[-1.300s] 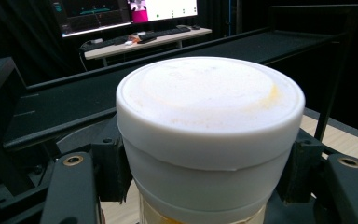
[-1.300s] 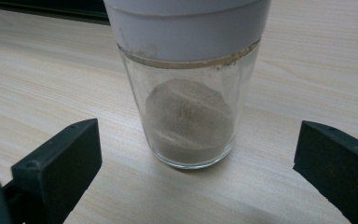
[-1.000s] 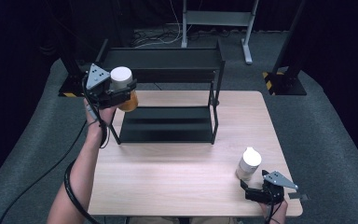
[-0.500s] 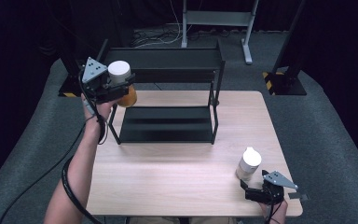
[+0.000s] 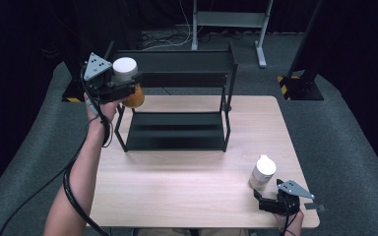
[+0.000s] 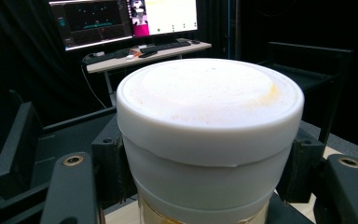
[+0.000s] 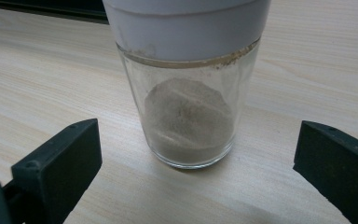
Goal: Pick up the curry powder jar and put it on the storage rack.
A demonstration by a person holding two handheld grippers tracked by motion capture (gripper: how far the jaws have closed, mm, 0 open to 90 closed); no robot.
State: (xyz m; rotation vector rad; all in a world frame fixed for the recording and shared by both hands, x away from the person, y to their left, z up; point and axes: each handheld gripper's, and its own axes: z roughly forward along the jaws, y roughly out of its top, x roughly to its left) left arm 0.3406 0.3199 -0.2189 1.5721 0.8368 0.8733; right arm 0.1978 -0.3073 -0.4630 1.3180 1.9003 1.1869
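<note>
1. The left tongs [image 5: 123, 91] were clamped on a white-capped jar of orange powder [image 5: 128, 81], the jaws pressing its sides just below the cap.
2. That jar was held up in the air at the left end of the black two-tier shelf rack [image 5: 177, 105], level with the rack's upper shelf and clear of the table [image 5: 177, 187].
3. In the left gripper view, the jar's white cap [image 6: 209, 107] sat upright between the two black jaws, with a desk and lit monitors [image 6: 126, 18] far behind.
4. The right tongs [image 5: 266, 201] rested low at the table's near right corner, jaws spread wide and gripping nothing.
5. A second jar, glass with a white cap and pale grey powder [image 5: 262, 172], stood upright on the table just in front of the right tongs.
6. In the right gripper view, this glass jar [image 7: 191, 116] stood between the open jaws but farther out, touching neither.
</note>
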